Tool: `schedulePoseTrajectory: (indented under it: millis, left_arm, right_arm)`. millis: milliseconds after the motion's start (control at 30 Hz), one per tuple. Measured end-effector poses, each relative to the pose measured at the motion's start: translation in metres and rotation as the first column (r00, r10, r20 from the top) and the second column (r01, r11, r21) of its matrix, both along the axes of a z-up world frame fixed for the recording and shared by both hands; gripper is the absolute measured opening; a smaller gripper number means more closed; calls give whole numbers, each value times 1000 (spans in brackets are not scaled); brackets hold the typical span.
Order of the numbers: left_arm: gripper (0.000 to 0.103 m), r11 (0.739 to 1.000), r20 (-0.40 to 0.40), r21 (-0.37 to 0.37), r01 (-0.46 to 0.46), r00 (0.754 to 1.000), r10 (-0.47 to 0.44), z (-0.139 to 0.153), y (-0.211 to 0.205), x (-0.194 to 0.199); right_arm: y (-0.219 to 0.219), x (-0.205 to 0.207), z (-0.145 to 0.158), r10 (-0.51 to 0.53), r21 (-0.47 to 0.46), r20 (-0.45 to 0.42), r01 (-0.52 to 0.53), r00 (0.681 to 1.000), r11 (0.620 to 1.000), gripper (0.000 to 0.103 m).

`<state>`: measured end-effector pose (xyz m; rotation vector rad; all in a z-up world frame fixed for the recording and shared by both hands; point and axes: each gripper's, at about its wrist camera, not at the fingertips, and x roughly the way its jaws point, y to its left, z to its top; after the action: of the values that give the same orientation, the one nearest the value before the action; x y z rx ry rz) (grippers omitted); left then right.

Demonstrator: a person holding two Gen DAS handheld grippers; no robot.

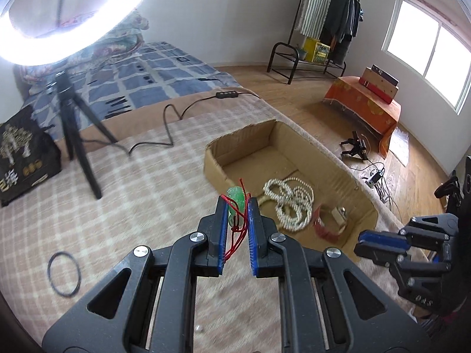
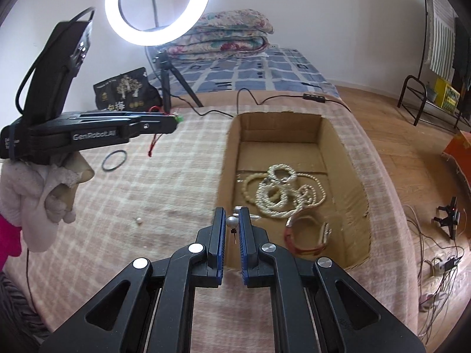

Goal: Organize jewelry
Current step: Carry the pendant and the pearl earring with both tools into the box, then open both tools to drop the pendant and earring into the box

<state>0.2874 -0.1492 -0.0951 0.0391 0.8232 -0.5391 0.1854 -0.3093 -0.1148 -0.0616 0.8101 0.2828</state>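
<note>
A: Our left gripper (image 1: 238,206) pinches the green pendant (image 1: 236,198) by its red cord; our right gripper (image 2: 232,223) pinches a pearl earring (image 2: 231,221), both near the cardboard box (image 2: 341,144).

B: Depositing step, we judge. Next: carry over the pearl necklaces (image 2: 282,191), release.

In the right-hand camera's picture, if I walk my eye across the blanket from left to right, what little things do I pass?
A black ring, then a loose pearl, then the pearl earring pinched in the right gripper, then the pearl necklaces in the cardboard box, with a red watch at its near right.
</note>
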Motion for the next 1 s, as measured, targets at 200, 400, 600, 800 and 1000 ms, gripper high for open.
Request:
schedulePoseTrajectory:
  millis: [200, 400, 600, 800, 1000]
  left_arm:
    - [11, 999, 5, 44, 14, 1000, -14, -5, -35, 24]
    - [11, 998, -10, 58, 13, 1000, -12, -14, -57, 40]
    - [11, 997, -24, 79, 18, 1000, -16, -23, -74, 49]
    - [11, 996, -32, 89, 23, 999, -20, -26, -83, 51]
    - [11, 996, -35, 93, 10, 999, -7, -25, -82, 50]
  right_arm:
    - [-10, 16, -4, -13, -3, -8, 13, 1000, 1000, 7]
    - [-18, 23, -13, -43, 6, -29, 43, 999, 999, 7]
    - [-27, 27, -20, -63, 7, -50, 64, 997, 998, 7]
    - [-30, 28, -22, -68, 8, -63, 69, 996, 998, 7]
    - [-27, 29, -23, -60, 5, -71, 61, 996, 998, 7]
